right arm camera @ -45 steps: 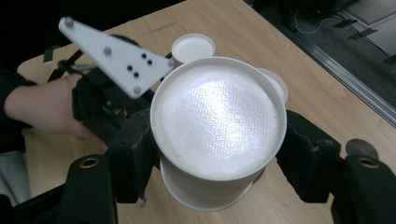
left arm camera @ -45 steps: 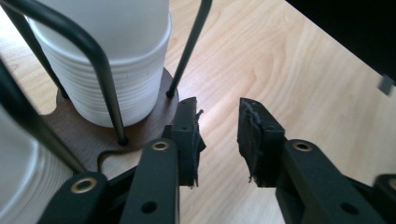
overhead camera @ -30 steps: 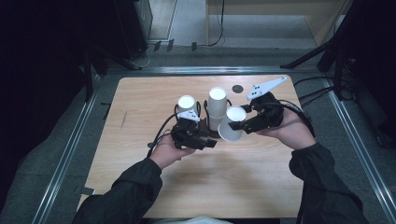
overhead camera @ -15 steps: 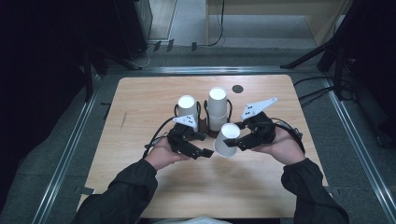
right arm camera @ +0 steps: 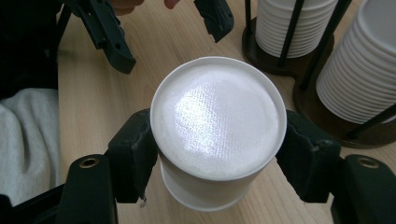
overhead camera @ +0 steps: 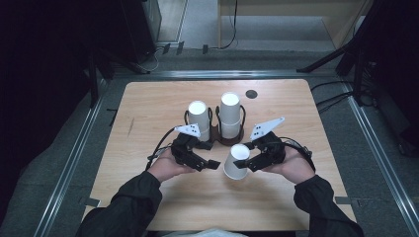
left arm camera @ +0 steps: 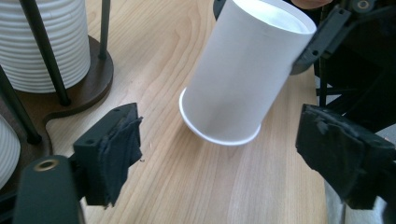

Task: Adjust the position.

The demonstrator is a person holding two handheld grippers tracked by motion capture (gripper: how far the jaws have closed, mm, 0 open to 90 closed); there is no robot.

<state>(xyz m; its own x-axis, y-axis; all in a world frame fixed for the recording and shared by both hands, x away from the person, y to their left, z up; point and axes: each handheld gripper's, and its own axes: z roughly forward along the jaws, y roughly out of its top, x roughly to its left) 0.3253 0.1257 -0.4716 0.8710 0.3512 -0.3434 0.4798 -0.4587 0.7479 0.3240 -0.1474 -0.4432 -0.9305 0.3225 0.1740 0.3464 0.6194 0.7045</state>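
Note:
A white paper cup [overhead camera: 236, 162] is held bottom up and tilted, with my right gripper [overhead camera: 248, 162] shut on its sides just below the base. In the right gripper view the cup [right arm camera: 217, 121] sits between both pads. Its rim hangs very close to the wooden table [overhead camera: 148, 113]; I cannot tell whether it touches. My left gripper [overhead camera: 211, 164] is just left of the cup, open, and its jaws have just been opening with nothing between them. In the left gripper view the cup [left arm camera: 243, 70] stands beyond the spread pads [left arm camera: 116, 149].
Two tall stacks of white cups [overhead camera: 199, 117] [overhead camera: 230, 113] stand in a dark wire holder [overhead camera: 217, 137] behind the grippers. A small black disc [overhead camera: 251, 94] lies at the back of the table. A metal frame [overhead camera: 74, 158] borders the tabletop.
My right gripper has carried the cup down and toward the near side, away from the stacks. The left gripper's jaws have spread wider while the hand stayed in place.

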